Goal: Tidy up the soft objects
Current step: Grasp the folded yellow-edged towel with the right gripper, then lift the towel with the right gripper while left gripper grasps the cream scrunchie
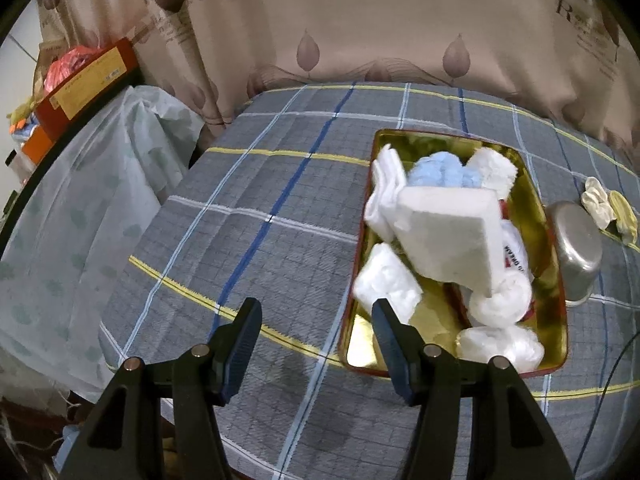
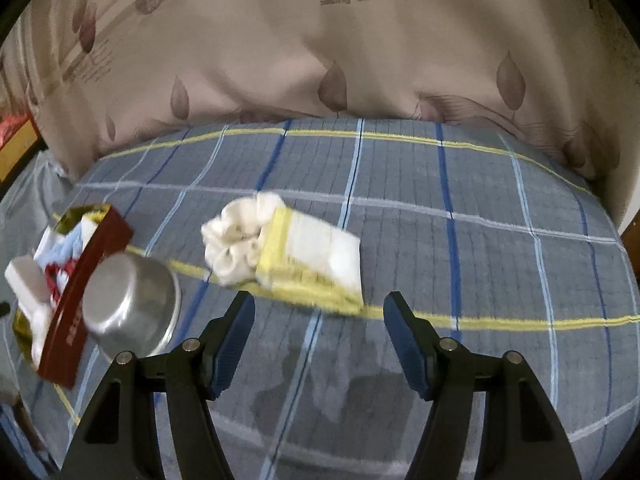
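A red tin with a gold inside sits on the plaid bed and holds several soft things: a white sponge block, a light blue fluffy piece and white cloths. My left gripper is open and empty, just left of the tin's near corner. In the right wrist view the tin is at the left. A cream cloth bundle and a yellow-edged white sponge cloth lie on the bed just beyond my open, empty right gripper.
An upturned metal bowl lies against the tin's right side and shows in the right wrist view. A beige curtain hangs behind the bed. A covered stand with boxes is at the left.
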Demonstrator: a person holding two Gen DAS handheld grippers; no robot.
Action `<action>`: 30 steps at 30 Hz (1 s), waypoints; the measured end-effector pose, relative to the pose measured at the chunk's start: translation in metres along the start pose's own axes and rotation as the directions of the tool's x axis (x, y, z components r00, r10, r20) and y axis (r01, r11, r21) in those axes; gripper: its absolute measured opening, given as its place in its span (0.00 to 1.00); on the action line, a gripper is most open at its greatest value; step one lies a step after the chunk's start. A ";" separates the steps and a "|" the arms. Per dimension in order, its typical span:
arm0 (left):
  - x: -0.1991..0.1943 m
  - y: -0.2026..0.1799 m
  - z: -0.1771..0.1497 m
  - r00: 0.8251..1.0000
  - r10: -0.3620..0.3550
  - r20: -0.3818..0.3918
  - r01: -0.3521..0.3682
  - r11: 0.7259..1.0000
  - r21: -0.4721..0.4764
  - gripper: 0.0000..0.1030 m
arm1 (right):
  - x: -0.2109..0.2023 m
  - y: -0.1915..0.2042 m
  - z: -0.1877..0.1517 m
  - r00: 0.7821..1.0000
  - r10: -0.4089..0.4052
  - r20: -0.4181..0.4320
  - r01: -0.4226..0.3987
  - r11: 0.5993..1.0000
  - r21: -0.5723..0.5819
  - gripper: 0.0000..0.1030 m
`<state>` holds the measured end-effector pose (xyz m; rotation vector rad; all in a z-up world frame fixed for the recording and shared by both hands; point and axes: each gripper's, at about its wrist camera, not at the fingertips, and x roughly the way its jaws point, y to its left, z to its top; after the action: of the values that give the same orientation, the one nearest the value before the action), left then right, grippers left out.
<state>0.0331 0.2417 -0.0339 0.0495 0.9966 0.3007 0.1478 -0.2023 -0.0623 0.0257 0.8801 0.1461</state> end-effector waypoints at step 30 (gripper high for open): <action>0.002 -0.032 0.012 0.999 0.004 -0.037 -0.002 0.999 0.050 0.57 | 0.075 -0.031 0.006 0.991 -0.129 -0.023 0.130 0.991 0.028 0.57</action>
<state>0.0512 0.2127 -0.0343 0.0913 1.0415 0.2802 0.2029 -0.2223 -0.1189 -0.0056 0.9025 0.0117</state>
